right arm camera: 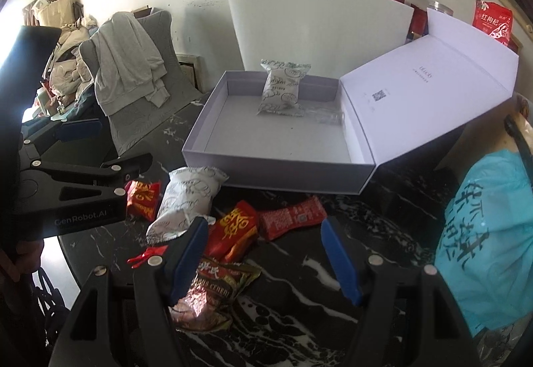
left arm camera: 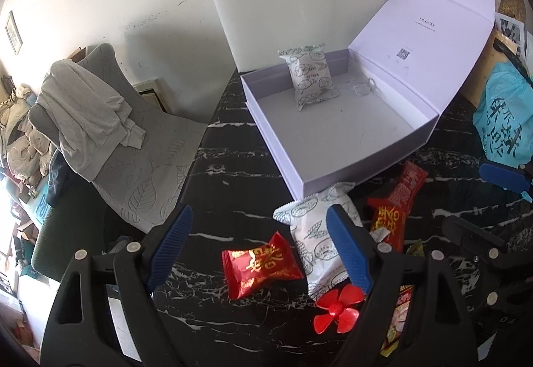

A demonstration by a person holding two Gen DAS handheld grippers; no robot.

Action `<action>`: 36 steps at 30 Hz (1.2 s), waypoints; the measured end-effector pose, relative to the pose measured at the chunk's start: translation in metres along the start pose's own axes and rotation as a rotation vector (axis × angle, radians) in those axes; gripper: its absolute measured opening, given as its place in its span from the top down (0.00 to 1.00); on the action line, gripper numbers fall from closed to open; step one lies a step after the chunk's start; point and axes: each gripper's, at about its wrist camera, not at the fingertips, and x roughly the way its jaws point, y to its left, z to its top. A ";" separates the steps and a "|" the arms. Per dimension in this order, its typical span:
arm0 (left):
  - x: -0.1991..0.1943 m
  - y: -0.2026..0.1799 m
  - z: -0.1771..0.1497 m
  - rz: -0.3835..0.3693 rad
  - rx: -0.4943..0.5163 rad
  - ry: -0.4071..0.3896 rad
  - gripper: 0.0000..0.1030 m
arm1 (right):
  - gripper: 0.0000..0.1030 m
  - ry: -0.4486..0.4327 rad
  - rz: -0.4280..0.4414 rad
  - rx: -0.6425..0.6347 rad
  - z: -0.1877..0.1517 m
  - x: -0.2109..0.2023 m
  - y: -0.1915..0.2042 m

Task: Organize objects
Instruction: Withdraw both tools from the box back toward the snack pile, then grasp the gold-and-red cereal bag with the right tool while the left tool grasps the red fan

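Two grippers over a black marble table (left arm camera: pixel 213 163), both spread wide and pinching nothing. Far left, the table edge drops off to a grey chair (left arm camera: pixel 133 140) with a sweatshirt (left arm camera: pixel 83 107) draped on it, so not much slack that side.

The left gripper (left arm camera: pixel 263 243) tilts down over a red candy packet (left arm camera: pixel 261 268) with gold characters, lying between its blue fingers (left arm camera: pixel 173 240) with bare tabletop to its left. A white printed pastry packet (left arm camera: pixel 316 233) sits just beside it, partly behind the right finger, and a red plastic propeller (left arm camera: pixel 338 308) lies below that. From the right wrist view you can read "GenRobot.AI" on the left gripper's body.

Middle: the open white box (left arm camera: pixel 276 133) is mostly empty, one white pastry packet (left arm camera: pixel 309 77) standing against its back wall; the lid has a QR code and small print I can't read.

The right gripper (right arm camera: pixel 263 253) also points down at the pile: a red gold-lettered packet (right arm camera: pixel 233 230), a long red wrapper (right arm camera: pixel 293 217) and a foil packet (right arm camera: pixel 213 287), with clear marble between the fingers. Far right, a blue bag (right arm camera: pixel 486 233) with dark characters crowds the edge.
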 end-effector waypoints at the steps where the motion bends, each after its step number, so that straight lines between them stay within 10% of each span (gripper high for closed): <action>1: 0.000 0.002 -0.003 0.007 -0.007 -0.001 0.20 | 0.31 0.001 0.006 -0.002 -0.003 0.000 0.002; 36: 0.012 0.017 -0.075 -0.147 0.015 0.148 0.20 | 0.31 0.201 0.173 0.052 -0.046 0.050 0.031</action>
